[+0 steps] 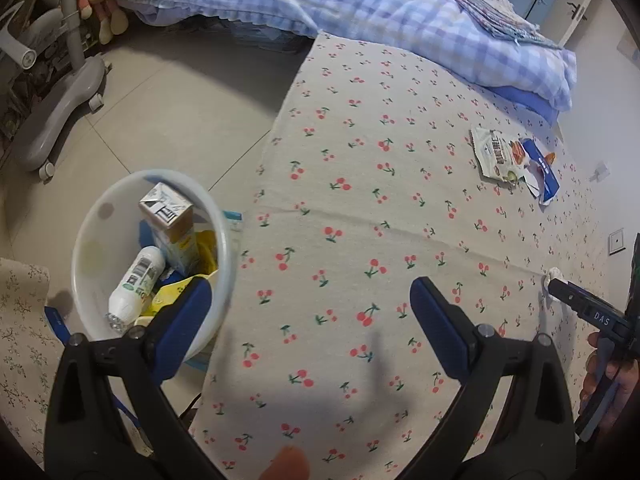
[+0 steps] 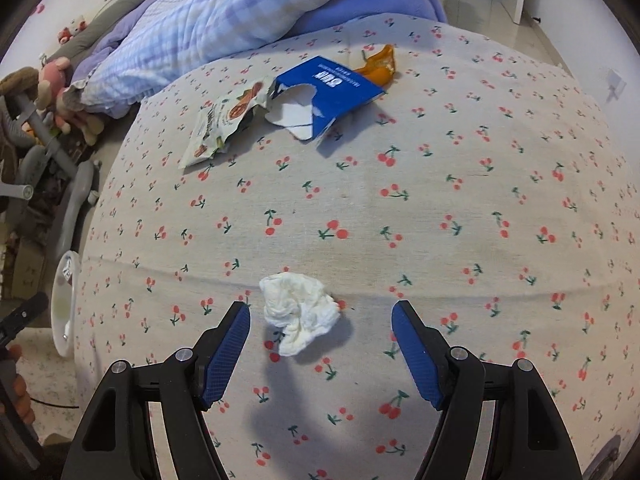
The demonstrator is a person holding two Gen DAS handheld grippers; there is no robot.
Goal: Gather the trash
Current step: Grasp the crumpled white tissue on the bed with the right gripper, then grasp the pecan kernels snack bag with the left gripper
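Note:
A crumpled white tissue lies on the cherry-print bed sheet, just ahead of my right gripper, which is open with the tissue between and slightly beyond its blue pads, untouched. In the left wrist view the same tissue sits at the far right by the right gripper's tip. My left gripper is open and empty over the bed's edge. A white bin on the floor holds a milk carton, a white bottle and yellow wrappers. Farther up the bed lie a snack bag, a torn blue packet and an orange wrapper.
A checked blue quilt is bunched at the head of the bed. A grey wheeled chair base and plush toys stand on the tiled floor at the left. A floral rug lies beside the bin.

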